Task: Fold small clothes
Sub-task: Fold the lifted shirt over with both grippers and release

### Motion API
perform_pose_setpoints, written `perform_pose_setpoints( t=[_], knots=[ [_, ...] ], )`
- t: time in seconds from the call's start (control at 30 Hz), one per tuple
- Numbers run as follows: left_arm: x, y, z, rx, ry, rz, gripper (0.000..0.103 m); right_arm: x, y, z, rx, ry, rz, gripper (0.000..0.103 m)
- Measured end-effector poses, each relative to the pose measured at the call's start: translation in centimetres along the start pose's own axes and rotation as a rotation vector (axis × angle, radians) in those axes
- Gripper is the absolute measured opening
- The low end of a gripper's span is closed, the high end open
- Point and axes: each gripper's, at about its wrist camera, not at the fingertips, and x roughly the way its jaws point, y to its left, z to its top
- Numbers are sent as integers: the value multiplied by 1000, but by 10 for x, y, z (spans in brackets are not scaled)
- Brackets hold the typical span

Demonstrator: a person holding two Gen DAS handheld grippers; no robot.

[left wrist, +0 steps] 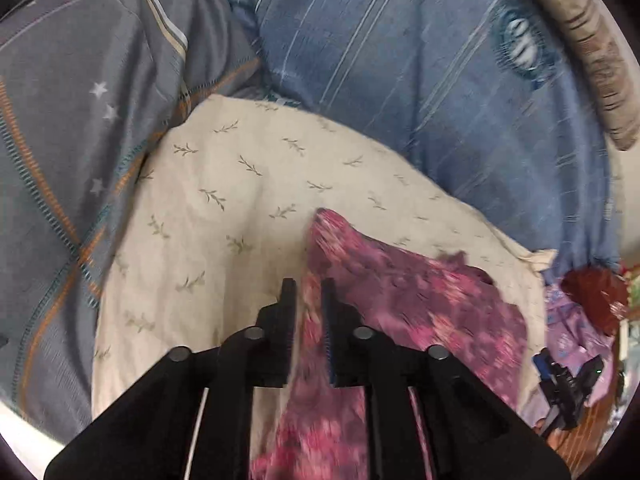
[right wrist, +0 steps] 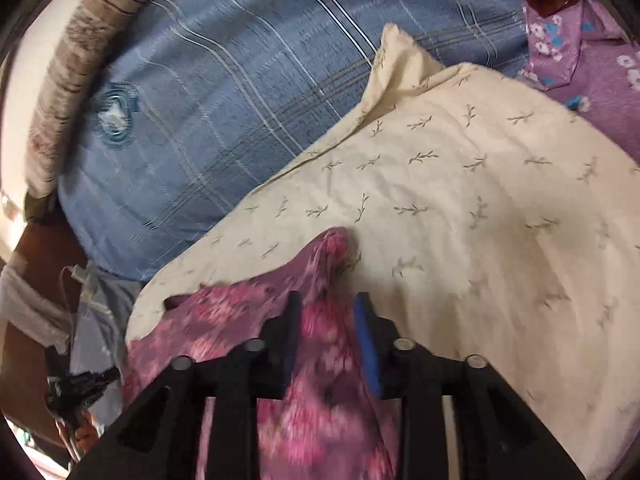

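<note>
A pink and purple flowered garment (left wrist: 420, 308) lies crumpled on a cream pillow with a leaf print (left wrist: 240, 184). My left gripper (left wrist: 308, 292) hovers over the garment's left edge. Its jaws stand a little apart, and a strip of the cloth runs between them without being pinched. In the right wrist view the same garment (right wrist: 240, 320) spreads to the left over the cream pillow (right wrist: 460, 200). My right gripper (right wrist: 328, 304) is open wider over the garment's right corner, with cloth loose between the fingers. The picture is blurred around both grippers.
Blue striped bedding (left wrist: 400, 60) (right wrist: 220, 100) lies behind the pillow. A grey blanket with stars (left wrist: 60, 140) is at the left. A beige striped bolster (right wrist: 72, 60) runs along the back. A purple flowered cloth (right wrist: 592, 68) and a dark red item (left wrist: 596, 292) lie beside the pillow.
</note>
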Motion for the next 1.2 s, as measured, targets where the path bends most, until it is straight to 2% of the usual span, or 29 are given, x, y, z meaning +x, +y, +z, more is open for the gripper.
perform_pose_setpoints(
  t=[0.03, 0.07, 0.1, 0.2, 0.23, 0.3, 0.4, 0.47, 0.53, 0.63, 0.67, 0.7, 0.73, 0.8, 0.83, 0.87, 0.9, 0.97, 1.0, 1.03, 1.07, 1.13, 1.2],
  knots=[
    [-14, 1, -12, 2, -3, -31, 33, -17, -1, -9, -7, -1, 21, 46],
    [-32, 2, -33, 12, -11, -84, 47, -32, -3, -19, -7, 2, 47, 54],
    [-42, -1, -46, 20, -13, -104, 50, -43, -4, -29, -2, 5, 71, 61],
    [-73, 2, -109, 44, 15, -206, 54, -78, -14, -69, 37, 19, 142, 72],
    [-76, 4, -122, 32, 26, -225, 58, -85, -16, -81, 52, 29, 154, 72],
    [-73, 18, -157, -10, 70, -247, 59, -94, -24, -108, 79, 73, 163, 72],
    [-52, 42, -180, -143, 144, -279, 59, -94, -40, -136, 148, 138, 142, 72],
    [-30, 57, -183, -254, 196, -317, 59, -88, -50, -146, 220, 171, 166, 72],
    [-12, 60, -177, -304, 217, -309, 58, -79, -60, -150, 300, 161, 214, 72],
    [1, 58, -164, -352, 215, -288, 21, -70, -64, -148, 321, 84, 215, 69],
    [-1, 56, -160, -371, 209, -279, 17, -62, -64, -144, 323, 87, 223, 42],
    [-7, 53, -158, -383, 192, -278, 13, -54, -65, -140, 336, 116, 226, 8],
    [-18, 48, -155, -369, 154, -278, 10, -51, -64, -135, 341, 138, 240, 8],
    [-44, 39, -153, -302, 71, -233, 9, -76, -53, -122, 288, 47, 295, 7],
    [-52, 39, -155, -278, 37, -206, 9, -95, -43, -116, 212, -8, 286, 7],
    [-54, 43, -157, -269, 24, -171, 9, -107, -38, -113, 166, -38, 260, 7],
    [-48, 51, -162, -283, 43, -138, 9, -111, -39, -112, 150, -45, 246, 7],
    [-22, 74, -171, -358, 134, -113, 9, -96, -54, -120, 180, 16, 196, 7],
    [-11, 85, -178, -407, 175, -128, 9, -81, -63, -128, 198, 65, 147, 7],
    [-6, 95, -183, -453, 183, -167, 8, -64, -71, -138, 210, 123, 99, 7],
    [-11, 99, -184, -461, 175, -192, 8, -55, -78, -147, 235, 146, 94, 4],
    [-28, 93, -181, -389, 142, -174, 8, -64, -78, -147, 249, 113, 105, 10],
    [-52, 75, -175, -237, 85, -146, 8, -81, -67, -137, 202, 85, 53, 21]
  ],
)
